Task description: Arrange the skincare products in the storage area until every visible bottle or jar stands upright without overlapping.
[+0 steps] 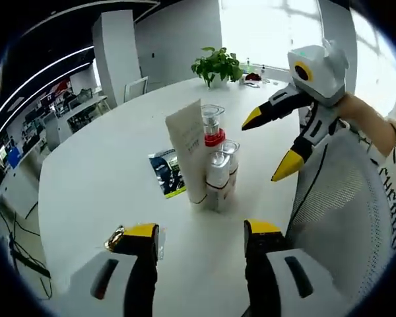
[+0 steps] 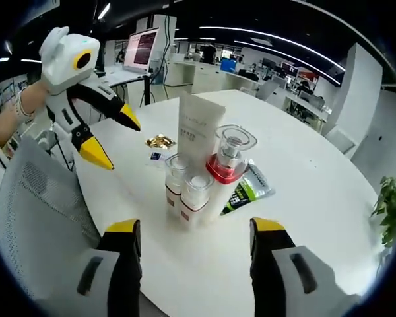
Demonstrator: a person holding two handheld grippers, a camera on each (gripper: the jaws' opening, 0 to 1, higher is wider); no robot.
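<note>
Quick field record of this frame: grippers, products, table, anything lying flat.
left gripper: open, empty, short of the products
right gripper: open, empty, near the cluster
tube: upright, white
pump bottle: upright, red collar, clear cap
small bottles: two, upright, side by side in front of the tube
sachet: flat on the table, beside the bottles
gold wrapper: on the table behind the tube

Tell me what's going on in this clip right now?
A person holds tongs in each hand over a round white table. A cluster of skincare products stands upright: a tall white tube, a red-collared pump bottle and two small clear-capped bottles. A dark sachet lies flat beside them. The left tongs and the right tongs both hang open near the cluster, holding nothing.
</note>
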